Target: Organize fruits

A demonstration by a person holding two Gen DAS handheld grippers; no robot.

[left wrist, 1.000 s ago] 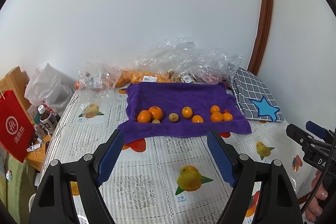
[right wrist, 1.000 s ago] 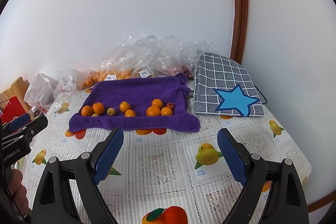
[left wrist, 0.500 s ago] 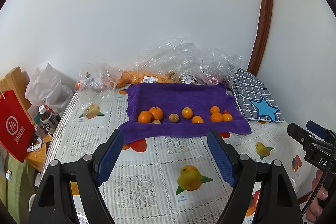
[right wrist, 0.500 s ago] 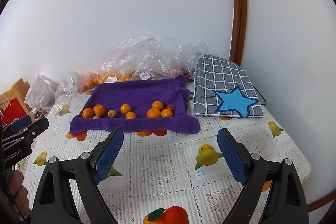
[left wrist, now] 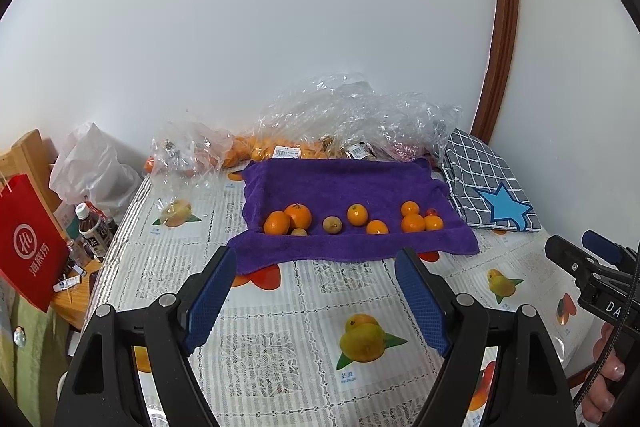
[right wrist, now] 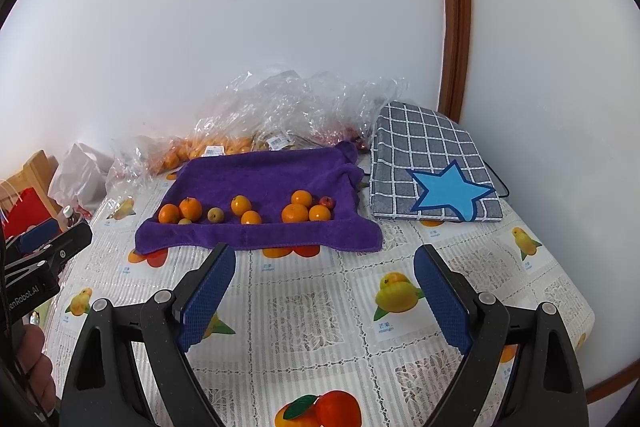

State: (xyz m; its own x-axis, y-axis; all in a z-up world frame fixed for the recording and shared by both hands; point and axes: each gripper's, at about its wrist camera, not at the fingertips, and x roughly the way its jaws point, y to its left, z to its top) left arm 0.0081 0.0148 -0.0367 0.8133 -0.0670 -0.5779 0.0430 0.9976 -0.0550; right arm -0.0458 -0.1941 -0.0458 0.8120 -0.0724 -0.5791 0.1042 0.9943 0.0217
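Both grippers spread wide and empty over the counter, fruit on the towel ahead.

Left wrist: the left gripper (left wrist: 315,259) gapes wide, holding nothing; at 12 o'clock the fruit (left wrist: 296,215) sits in a row on the purple towel (left wrist: 340,183); the right gripper (left wrist: 592,261) shows at 3 o'clock.
Right wrist: the right gripper (right wrist: 325,255) stands wide apart, empty; the fruit (right wrist: 295,213) lies on the towel (right wrist: 264,175) at 12 o'clock, a checked cushion (right wrist: 428,155) at 1 o'clock, the left gripper (right wrist: 48,243) at 9 o'clock.
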